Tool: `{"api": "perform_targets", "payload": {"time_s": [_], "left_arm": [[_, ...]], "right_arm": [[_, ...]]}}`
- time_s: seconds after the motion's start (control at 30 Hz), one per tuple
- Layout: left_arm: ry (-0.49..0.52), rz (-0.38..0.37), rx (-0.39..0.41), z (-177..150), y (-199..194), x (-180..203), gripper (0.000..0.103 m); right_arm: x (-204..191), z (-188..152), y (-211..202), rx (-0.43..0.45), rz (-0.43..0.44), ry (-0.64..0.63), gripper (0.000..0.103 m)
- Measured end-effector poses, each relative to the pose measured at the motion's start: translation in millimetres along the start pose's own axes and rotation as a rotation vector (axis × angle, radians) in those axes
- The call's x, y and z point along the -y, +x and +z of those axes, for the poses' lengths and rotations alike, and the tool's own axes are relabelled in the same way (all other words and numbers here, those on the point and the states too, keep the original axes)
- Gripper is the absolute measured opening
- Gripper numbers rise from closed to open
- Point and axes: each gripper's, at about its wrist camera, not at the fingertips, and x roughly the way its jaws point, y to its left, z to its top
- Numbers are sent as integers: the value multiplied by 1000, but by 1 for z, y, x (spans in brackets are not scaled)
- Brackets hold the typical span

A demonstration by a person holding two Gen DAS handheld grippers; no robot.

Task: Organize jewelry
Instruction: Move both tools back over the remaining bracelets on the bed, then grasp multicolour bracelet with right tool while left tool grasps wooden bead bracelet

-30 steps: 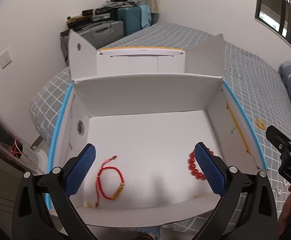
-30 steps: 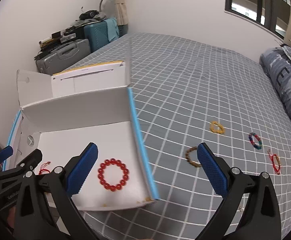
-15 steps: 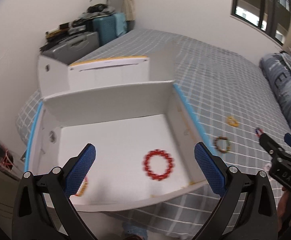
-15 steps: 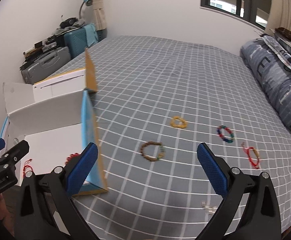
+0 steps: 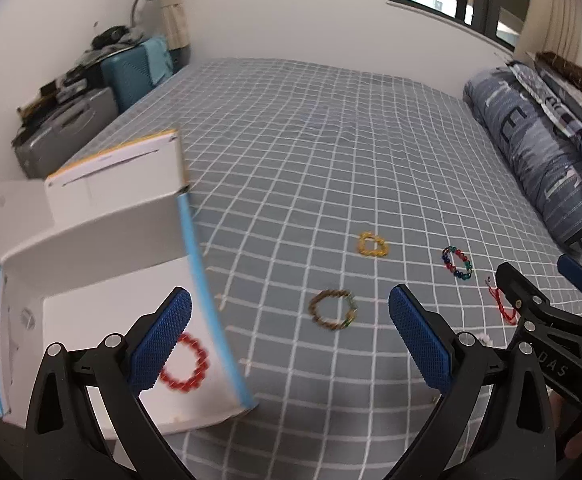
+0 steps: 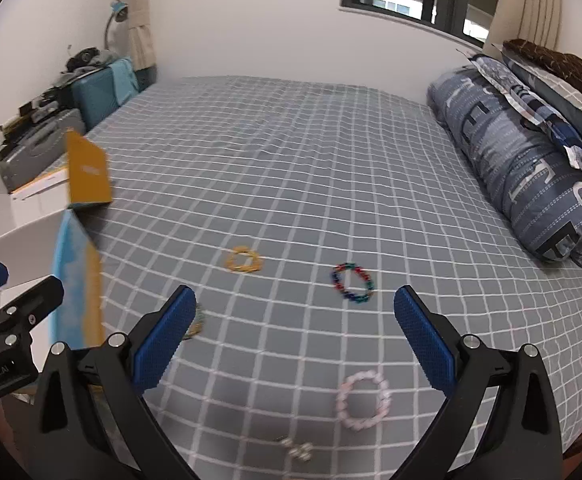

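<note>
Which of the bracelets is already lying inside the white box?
Only the red beaded bracelet lies inside the white cardboard box; the yellow, brown and multicoloured bracelets lie on the grey checked bedsheet.

Your right gripper hangs wide open above the checked bed. Between its fingers lie a yellow bracelet and a multicolored bracelet; a pale pink bracelet lies nearer. The white box sits at the left edge.

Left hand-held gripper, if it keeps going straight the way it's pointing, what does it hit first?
Most likely the brown beaded bracelet lying on the grey checked bedspread; it sits between the open fingers of the left hand-held gripper, slightly right of centre. Depth is unclear, so it may meet bare bedspread first.
</note>
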Motion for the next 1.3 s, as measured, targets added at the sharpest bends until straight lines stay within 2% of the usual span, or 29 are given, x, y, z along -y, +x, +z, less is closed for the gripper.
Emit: {"api": "perform_targets", "payload": {"time_s": [0.17,0.33,0.6,0.73,1.0,1.13,1.23,1.3], "left_arm": [[-10,-27,-43,7,45,24,97],[0,-41,-99,2,88,39,97],[30,-14,-182,-20,152,56,97],[52,-19,-209,-30,172,60,97],[26,-21,-241,-40,195,58,97],[26,-28,-255,-43,204,58,97],[13,-35,-260,-41,205,56,96],[5,-29,-267,-41,206,55,92]], "right_arm": [[32,7,46,-56,-15,11,95],[53,8,99,-132,12,20,95],[71,-1,174,-234,51,18,95],[71,-6,197,-261,64,25,95],[81,-10,229,-304,92,80,95],[79,-13,238,-322,104,82,89],[78,-13,244,-340,101,80,79],[78,-14,246,-344,88,81,73]]}}
